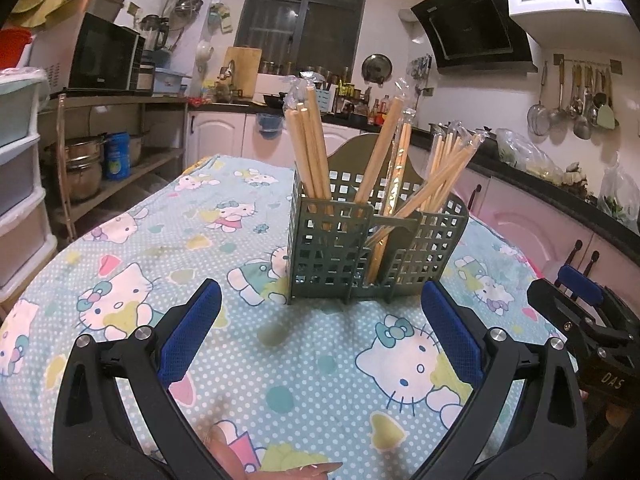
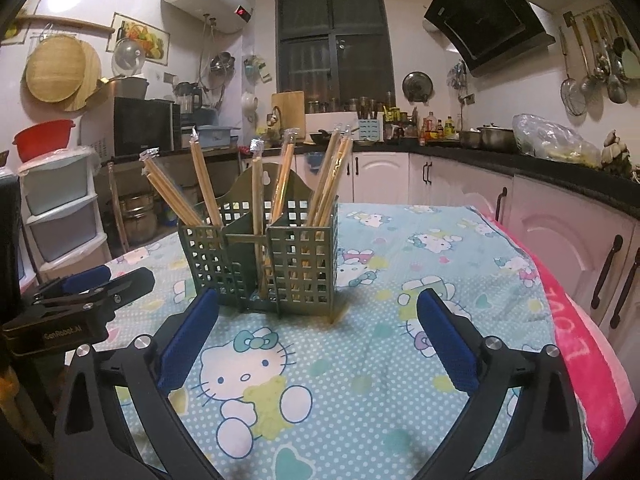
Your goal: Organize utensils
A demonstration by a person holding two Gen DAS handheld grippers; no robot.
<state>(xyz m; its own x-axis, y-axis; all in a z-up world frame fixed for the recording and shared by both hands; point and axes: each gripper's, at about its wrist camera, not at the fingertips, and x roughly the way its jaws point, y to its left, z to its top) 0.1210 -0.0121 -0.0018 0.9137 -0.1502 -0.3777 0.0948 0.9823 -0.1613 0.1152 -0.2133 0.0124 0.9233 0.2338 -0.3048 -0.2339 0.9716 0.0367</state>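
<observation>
A green grid utensil holder [image 1: 332, 240] [image 2: 300, 256] stands upright on the cartoon-cat tablecloth [image 1: 160, 240]. Plastic-wrapped wooden chopsticks fill its compartments: a left bunch [image 1: 308, 148], a middle pair [image 1: 384, 152] and a right bunch [image 1: 444, 168]. My left gripper [image 1: 321, 285] hangs open just in front of the holder, nothing between its blue pads [image 1: 192, 328]. My right gripper [image 2: 318, 294] is likewise open and empty before the holder's other side. Each gripper shows in the other's view: the right gripper [image 1: 576, 292] at the right edge, the left gripper [image 2: 92, 284] at the left.
The cloth [image 2: 400, 360] covers a table with a pink blanket edge [image 2: 580, 320] on the right. Kitchen cabinets [image 2: 560, 232] and a dark counter run along the right; plastic drawers [image 1: 16, 184] and a shelf with pots [image 1: 84, 168] stand left. A person's finger [image 1: 312, 470] shows at the bottom.
</observation>
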